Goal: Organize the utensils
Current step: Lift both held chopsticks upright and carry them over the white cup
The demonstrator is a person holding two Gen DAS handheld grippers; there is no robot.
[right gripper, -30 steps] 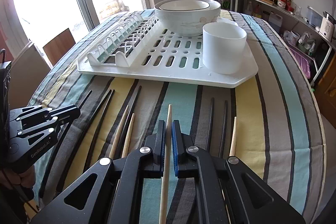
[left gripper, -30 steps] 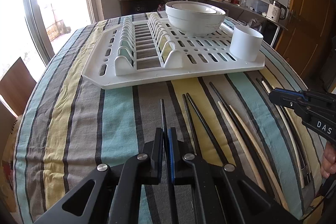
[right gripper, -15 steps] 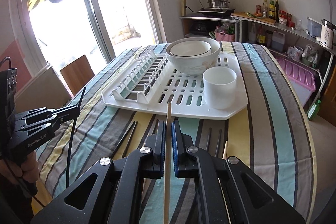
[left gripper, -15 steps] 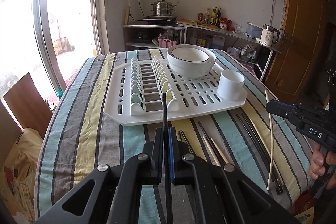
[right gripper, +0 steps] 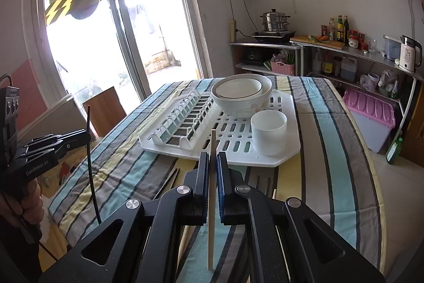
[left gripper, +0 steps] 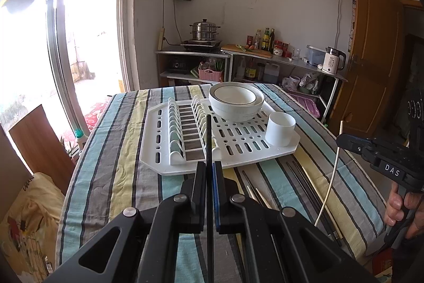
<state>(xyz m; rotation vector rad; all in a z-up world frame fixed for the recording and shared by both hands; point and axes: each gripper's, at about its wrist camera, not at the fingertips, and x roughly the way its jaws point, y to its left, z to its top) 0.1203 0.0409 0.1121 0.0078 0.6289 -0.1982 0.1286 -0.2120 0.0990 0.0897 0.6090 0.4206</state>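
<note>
Above the surface (left gripper: pixel 127 177), each gripper clamps one chopstick: left gripper (left gripper: pixel 209 171) black chopstick (left gripper: pixel 209 139), right gripper (right gripper: pixel 212 163) pale chopstick (right gripper: pixel 212 145); light, stiff, likely slippery, gripped mid-length, cup (right gripper: pixel 269 131) at one o'clock.

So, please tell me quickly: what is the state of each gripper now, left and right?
Left gripper: closed, holding one black chopstick.
Right gripper: closed, holding one pale wooden chopstick.

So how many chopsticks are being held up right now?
2. A black chopstick in the left gripper, a pale chopstick in the right gripper. More lie on the table, some possibly hidden behind the grippers.
</note>
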